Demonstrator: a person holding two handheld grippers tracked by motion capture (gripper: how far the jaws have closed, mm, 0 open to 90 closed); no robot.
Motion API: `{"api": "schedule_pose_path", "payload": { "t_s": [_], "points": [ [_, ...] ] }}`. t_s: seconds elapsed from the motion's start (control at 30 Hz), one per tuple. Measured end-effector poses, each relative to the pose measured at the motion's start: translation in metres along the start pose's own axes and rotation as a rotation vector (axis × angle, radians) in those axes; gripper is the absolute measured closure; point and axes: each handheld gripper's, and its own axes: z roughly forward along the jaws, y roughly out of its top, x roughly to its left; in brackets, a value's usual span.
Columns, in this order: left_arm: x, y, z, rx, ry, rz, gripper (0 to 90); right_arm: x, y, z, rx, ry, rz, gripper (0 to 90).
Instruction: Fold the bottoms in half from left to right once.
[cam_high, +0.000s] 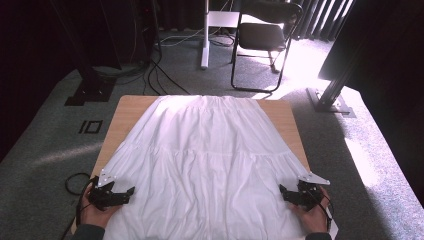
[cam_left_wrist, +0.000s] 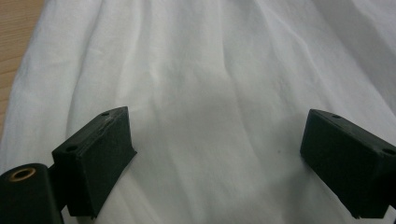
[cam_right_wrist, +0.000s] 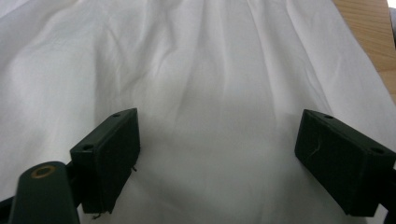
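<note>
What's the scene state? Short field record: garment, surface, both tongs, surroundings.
garment: white skirt, spread flat, narrow gathered end far from the person, wide hem near
surface: wooden table, bare wood showing at the far corners and along the sides
left tongs: open, over the near left part of the skirt, nothing between the jaws
right tongs: open, over the near right part of the skirt, nothing between the jaws
surroundings: black folding chair on grey carpet beyond the table
</note>
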Motion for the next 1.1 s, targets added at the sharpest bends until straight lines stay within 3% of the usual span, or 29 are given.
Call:
{"api": "schedule_pose_path", "payload": {
  "t_s": [0.2, 0.33, 0.47, 0.53, 0.73, 0.83, 1.03, 1.1],
  "points": [
    [-0.001, -0.001, -0.002, -0.023, 0.027, -0.029, 18.7, 0.0, 0.0, 0.0, 0.0, 0.001, -0.001, 13.5],
    [0.002, -0.002, -0.007, -0.033, 0.053, -0.067, 31.0, 0.0, 0.0, 0.0, -0.001, 0.0, 0.001, 13.7],
    [0.017, 0.0, -0.026, -0.102, 0.137, -0.129, 26.6, 0.0, 0.0, 0.0, 0.0, 0.0, 0.001, 13.7],
    [0.027, 0.0, -0.029, -0.092, 0.175, -0.155, 25.4, 0.0, 0.0, 0.0, 0.0, -0.001, 0.001, 13.7],
    [0.039, -0.006, -0.015, -0.019, 0.204, -0.174, 18.0, 0.0, 0.0, 0.0, 0.0, -0.001, 0.001, 13.7],
    [0.042, -0.009, -0.01, -0.006, 0.177, -0.191, 15.3, 0.0, 0.0, 0.0, 0.0, 0.0, 0.001, 13.7],
    [0.042, -0.008, -0.01, 0.003, 0.179, -0.191, 14.1, 0.0, 0.0, 0.0, 0.0, -0.001, 0.001, 13.8],
    [0.043, -0.008, -0.012, 0.008, 0.187, -0.199, 18.1, 0.0, 0.0, 0.0, 0.0, -0.001, 0.001, 13.9]
  ]
}}
